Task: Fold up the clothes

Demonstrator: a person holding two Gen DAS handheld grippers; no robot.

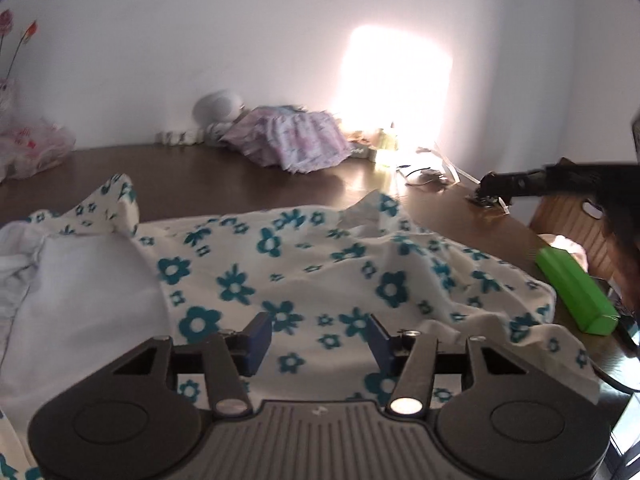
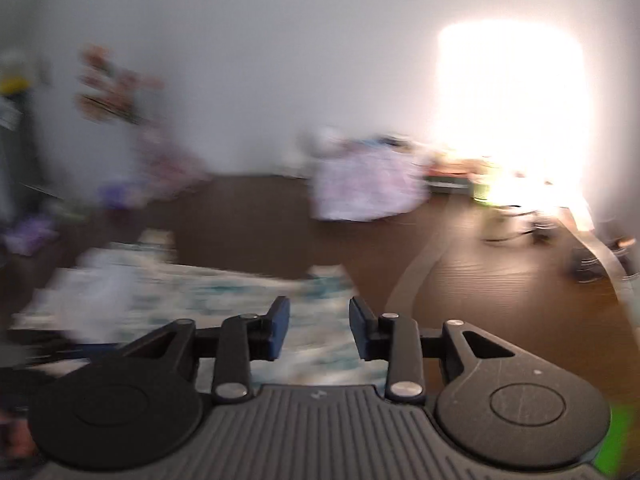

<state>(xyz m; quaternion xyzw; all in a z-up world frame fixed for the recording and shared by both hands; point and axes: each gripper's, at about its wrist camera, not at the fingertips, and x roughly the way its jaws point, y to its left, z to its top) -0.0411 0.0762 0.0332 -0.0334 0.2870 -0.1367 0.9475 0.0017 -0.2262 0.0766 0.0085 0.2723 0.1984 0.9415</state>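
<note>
A white garment with teal flowers (image 1: 304,268) lies spread and rumpled on the dark wooden table (image 1: 248,184), its plain white inner side (image 1: 88,292) turned up at the left. My left gripper (image 1: 318,340) hovers open just above the cloth, with nothing between its blue pads. The right wrist view is blurred by motion. In it, my right gripper (image 2: 318,328) is open over the right end of the flowered garment (image 2: 224,296), with nothing gripped. The right gripper's dark fingers (image 1: 516,186) also reach in from the right edge of the left wrist view, above the table.
A folded pink and lilac garment (image 1: 292,142) lies at the back by the wall. A green box (image 1: 576,290) sits at the table's right edge. Cables and small items (image 1: 428,172) lie under a bright glare. A plastic bag (image 1: 32,152) stands at the far left.
</note>
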